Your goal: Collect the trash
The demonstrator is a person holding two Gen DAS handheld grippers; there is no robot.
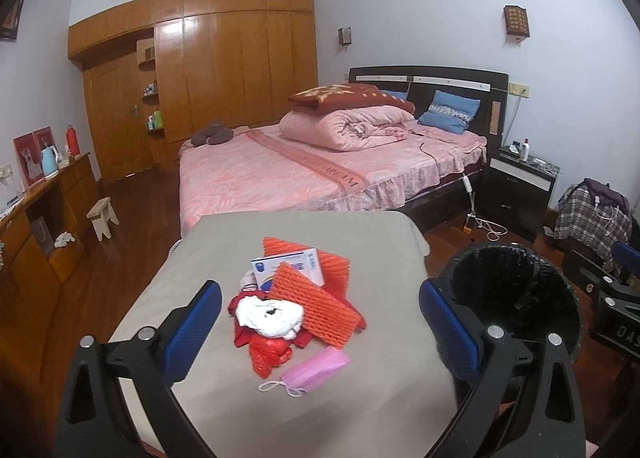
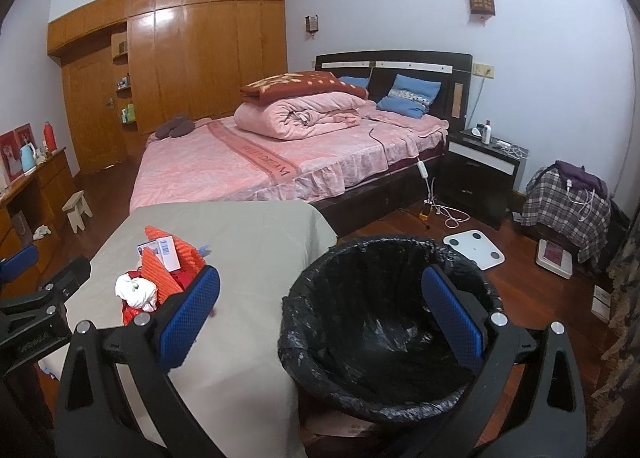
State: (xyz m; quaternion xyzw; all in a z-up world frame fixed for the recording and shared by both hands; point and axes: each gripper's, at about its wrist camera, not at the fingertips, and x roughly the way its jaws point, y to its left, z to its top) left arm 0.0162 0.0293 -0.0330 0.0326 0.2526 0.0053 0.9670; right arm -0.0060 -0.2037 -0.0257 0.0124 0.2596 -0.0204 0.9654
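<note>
On the table (image 1: 200, 258): two orange foam nets (image 1: 320, 302), one box (image 1: 290, 264), one white wad (image 1: 268, 314), one pink mask (image 1: 316, 368), one red bag (image 1: 268, 354). One lined bin (image 2: 384, 338) sits beside it. Two blue pillows (image 1: 450, 110) on the one bed (image 1: 280, 174).

box label (image 1: 294, 264): blue-and-white print, way too small to read
red stuff under the white wad (image 1: 269, 315): mostly buried, can't tell what it is
pink mask (image 1: 316, 368): hidden behind the blue finger in the right wrist view
bin (image 2: 384, 338): bottom dark, right side covered by a finger pad (image 2: 452, 318)
bed runner lettering (image 1: 328, 170): partly legible only
shelf bottles (image 1: 154, 118): too tiny to identify
</note>
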